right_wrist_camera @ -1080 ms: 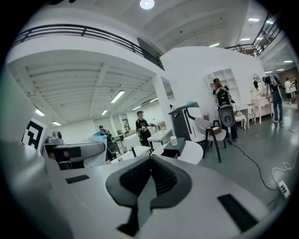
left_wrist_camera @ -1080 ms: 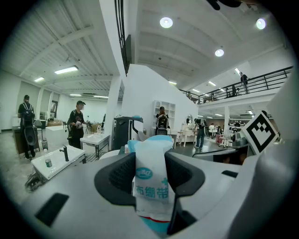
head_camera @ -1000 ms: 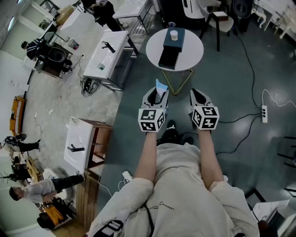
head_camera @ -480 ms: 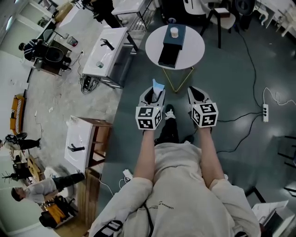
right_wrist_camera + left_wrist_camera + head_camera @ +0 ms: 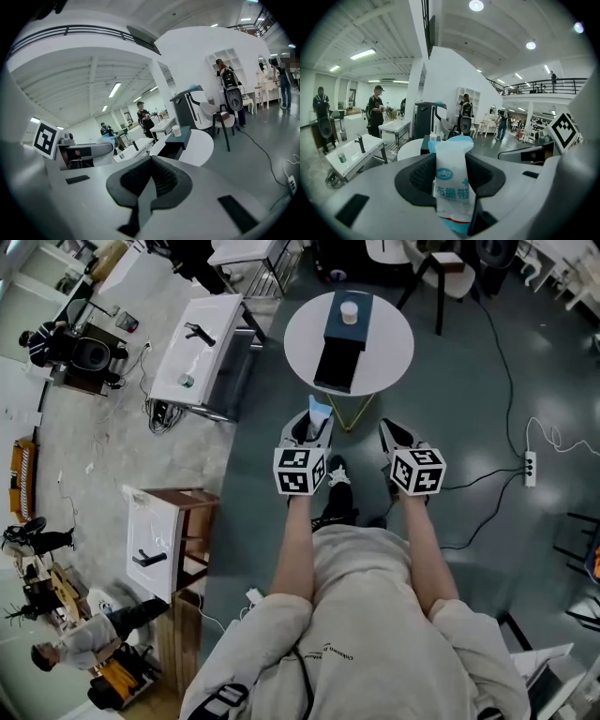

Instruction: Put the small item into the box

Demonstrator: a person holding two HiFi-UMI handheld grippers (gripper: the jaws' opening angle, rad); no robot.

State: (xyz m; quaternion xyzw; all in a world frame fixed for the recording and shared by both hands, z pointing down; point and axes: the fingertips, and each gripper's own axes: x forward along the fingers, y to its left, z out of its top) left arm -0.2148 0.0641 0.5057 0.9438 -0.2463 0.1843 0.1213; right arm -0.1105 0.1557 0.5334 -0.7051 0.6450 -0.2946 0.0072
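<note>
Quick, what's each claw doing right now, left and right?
Left claw: closed on a white-and-blue packet.
Right claw: closed, nothing in it.

Grey floor (image 5: 450, 427), round white table (image 5: 389, 343), white sink units (image 5: 192, 348)

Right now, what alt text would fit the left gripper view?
The left gripper is shut on a white-and-blue packet standing upright between its jaws. Beyond it are a round white table, a white sink unit and people standing about.
</note>
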